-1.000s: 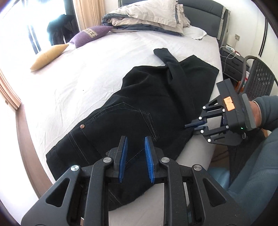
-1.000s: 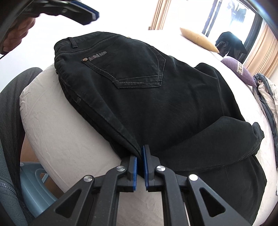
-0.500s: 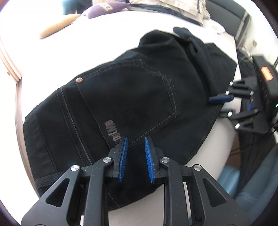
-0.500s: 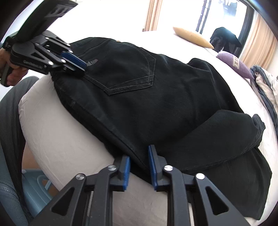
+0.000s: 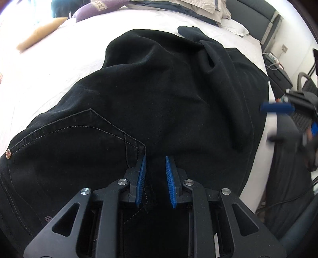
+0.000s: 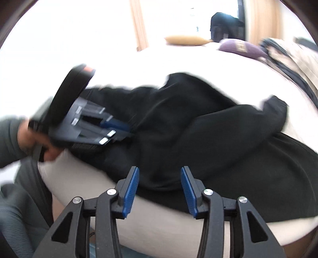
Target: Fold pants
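Black pants (image 5: 159, 89) lie crumpled on the white bed (image 5: 49, 69), one leg folded back over the other. My left gripper (image 5: 155, 158) sits low over the seat, just right of the back pocket (image 5: 79, 139). Its blue pads stand a narrow gap apart, with the seam under them and nothing pinched. In the right wrist view it (image 6: 121, 129) is blurred, tips at the pants (image 6: 198, 139). My right gripper (image 6: 159, 169) hangs over the pants' near edge. Its jaws are opening wide, fabric below them and not pressed. It (image 5: 294, 119) shows blurred off the bed's right side.
A yellow pillow (image 5: 39, 37), a purple pillow (image 5: 99, 8) and piled bedding (image 5: 188, 8) lie at the far end of the bed. A nightstand (image 5: 278, 69) and a mesh chair (image 5: 306, 85) stand to the right. A person's grey trouser leg (image 5: 284, 158) is beside the mattress edge (image 6: 159, 228).
My right gripper let go of the pants' edge, spread its jaws and drew back upward. My left gripper came down and across onto the seat beside the back pocket.
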Demonstrator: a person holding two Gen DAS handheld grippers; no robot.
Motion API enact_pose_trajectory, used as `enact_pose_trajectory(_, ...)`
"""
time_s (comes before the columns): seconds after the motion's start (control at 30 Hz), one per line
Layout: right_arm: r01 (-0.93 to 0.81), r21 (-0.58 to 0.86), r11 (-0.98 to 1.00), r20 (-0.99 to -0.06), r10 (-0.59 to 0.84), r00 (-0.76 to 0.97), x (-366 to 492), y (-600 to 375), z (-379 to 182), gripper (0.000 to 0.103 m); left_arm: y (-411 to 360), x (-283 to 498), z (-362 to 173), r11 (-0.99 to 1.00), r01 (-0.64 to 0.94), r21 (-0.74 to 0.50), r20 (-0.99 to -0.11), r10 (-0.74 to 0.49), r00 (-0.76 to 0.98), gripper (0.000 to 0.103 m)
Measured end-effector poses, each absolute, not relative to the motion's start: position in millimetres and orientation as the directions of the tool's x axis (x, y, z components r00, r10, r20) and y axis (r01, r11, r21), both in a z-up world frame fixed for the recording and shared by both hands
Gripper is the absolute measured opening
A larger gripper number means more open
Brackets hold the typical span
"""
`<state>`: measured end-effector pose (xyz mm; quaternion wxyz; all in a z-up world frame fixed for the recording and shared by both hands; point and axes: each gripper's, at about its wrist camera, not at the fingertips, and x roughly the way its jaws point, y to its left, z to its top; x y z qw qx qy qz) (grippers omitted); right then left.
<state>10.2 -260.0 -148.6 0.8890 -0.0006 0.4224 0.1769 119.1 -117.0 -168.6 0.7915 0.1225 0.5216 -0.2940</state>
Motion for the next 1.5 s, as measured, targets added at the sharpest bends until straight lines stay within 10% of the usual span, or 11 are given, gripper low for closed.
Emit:
enact_pose_trajectory(0.37,0.168,0.638,0.751,-0.579,0.324,0.749,145,-486,-115,0.05,-130,151,-176,0.833,0.523,-0.181,-0.874,-0.38,0.303,0.019)
enact_pose_trajectory(0.9,0.37,0.758,0.537,-0.615,0.4,0.68,233,-548,-195,0.049,-77,160,-175,0.824,0.502,-0.261,-0.855,-0.439,0.276,0.019)
enact_pose_trajectory(1.13,0.339,0.731,0.593,-0.632,0.398,0.665,241,-539,-185,0.01,-82,159,-175,0.826,0.499,-0.261,-0.858,-0.435,0.272,0.019)
enact_pose_trajectory(1.5,0.282,0.685,0.672,-0.599,0.299,0.743,214,-544,-129,0.005,-83,158,-177,0.832,0.494,-0.253,-0.861,-0.427,0.277,0.019)
